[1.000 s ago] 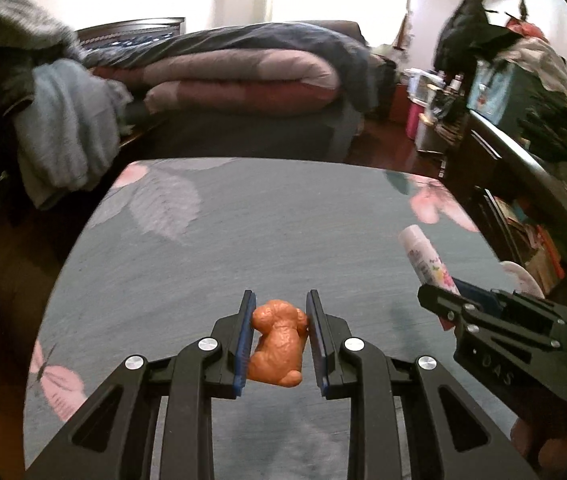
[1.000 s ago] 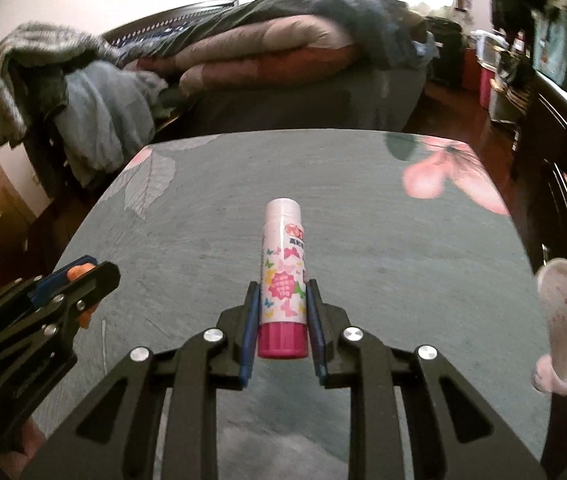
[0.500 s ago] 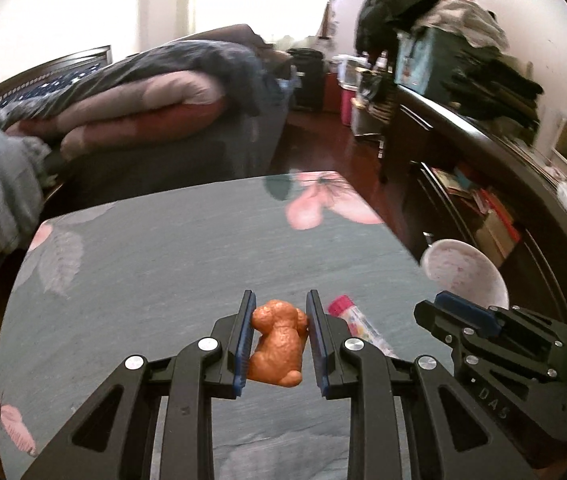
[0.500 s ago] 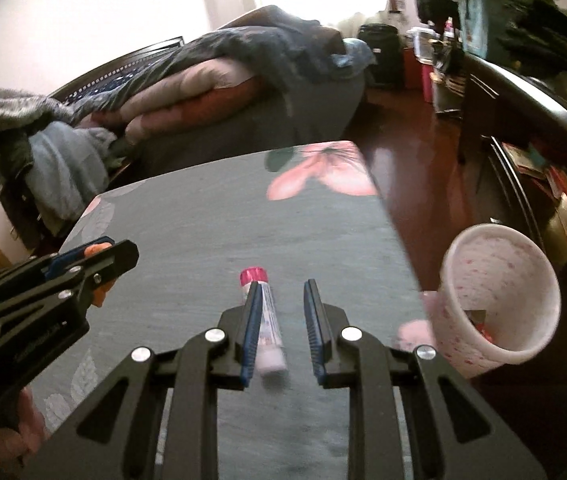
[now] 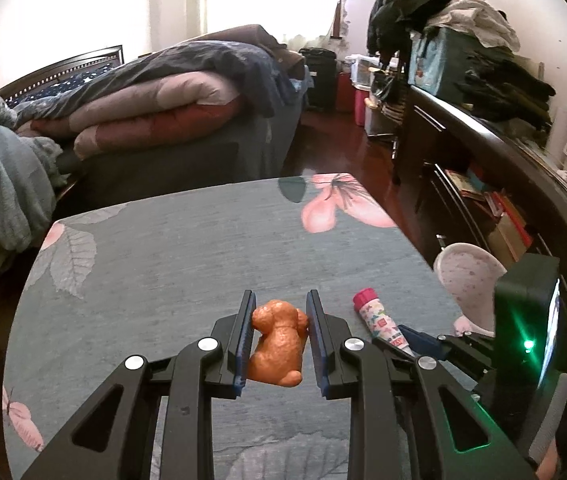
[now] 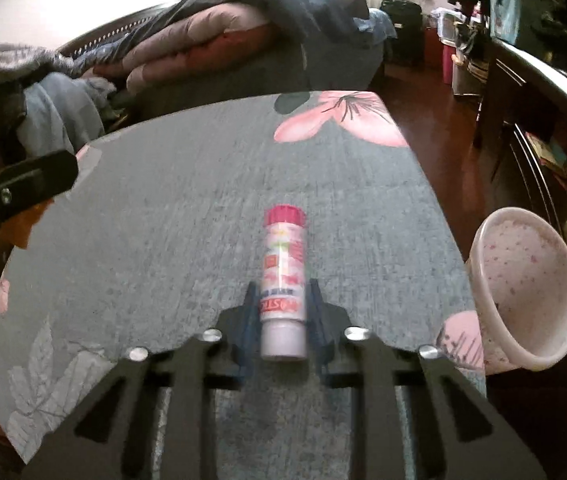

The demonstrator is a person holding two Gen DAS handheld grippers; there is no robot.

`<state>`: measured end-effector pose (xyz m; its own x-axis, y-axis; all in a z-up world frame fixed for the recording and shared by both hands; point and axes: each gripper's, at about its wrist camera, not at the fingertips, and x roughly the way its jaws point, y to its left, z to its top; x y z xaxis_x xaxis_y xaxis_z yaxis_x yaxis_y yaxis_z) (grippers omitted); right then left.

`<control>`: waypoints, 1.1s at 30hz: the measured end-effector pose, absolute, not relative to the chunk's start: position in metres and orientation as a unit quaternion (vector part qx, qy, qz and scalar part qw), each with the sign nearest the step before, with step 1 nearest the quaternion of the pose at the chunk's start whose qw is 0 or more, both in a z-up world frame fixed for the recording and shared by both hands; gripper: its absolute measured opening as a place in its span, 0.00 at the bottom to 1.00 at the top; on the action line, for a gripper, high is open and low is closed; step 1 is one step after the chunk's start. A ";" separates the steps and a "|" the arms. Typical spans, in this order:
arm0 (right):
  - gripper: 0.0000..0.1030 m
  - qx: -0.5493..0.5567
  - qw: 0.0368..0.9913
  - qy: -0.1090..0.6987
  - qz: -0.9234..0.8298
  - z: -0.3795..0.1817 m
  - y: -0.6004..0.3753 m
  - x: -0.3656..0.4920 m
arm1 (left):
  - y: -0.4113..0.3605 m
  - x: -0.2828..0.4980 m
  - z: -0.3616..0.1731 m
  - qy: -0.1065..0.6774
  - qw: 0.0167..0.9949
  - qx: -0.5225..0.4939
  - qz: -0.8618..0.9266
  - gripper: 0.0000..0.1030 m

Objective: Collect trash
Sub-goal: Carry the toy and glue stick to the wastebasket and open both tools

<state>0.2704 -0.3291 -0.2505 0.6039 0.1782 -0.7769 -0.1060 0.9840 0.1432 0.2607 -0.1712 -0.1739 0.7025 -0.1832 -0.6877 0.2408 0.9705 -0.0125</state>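
Counted on and beside the table

One orange dog figurine, one glue stick, one speckled pink bin off the table's right edge, two grippers, and one bed behind with piled quilts.

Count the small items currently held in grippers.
2: an orange dog figurine in the left gripper; a glue stick in the right gripper.
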 end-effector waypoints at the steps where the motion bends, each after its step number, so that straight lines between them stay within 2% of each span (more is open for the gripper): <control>1: 0.23 0.045 0.894 0.439 0.082 -0.250 -0.331 0.270 | -0.170 0.261 -0.174 0.370 0.922 0.037 -0.113 0.25; 8: 0.23 0.059 0.909 0.407 0.068 -0.226 -0.357 0.249 | -0.183 0.261 -0.171 0.367 0.922 0.036 -0.122 0.25; 17: 0.23 0.096 0.925 0.367 0.028 -0.201 -0.421 0.212 | -0.247 0.255 -0.157 0.346 0.919 0.068 -0.175 0.25; 33: 0.23 0.183 0.922 0.329 -0.086 -0.209 -0.561 0.174 | -0.384 0.251 -0.165 0.329 0.892 0.129 -0.283 0.25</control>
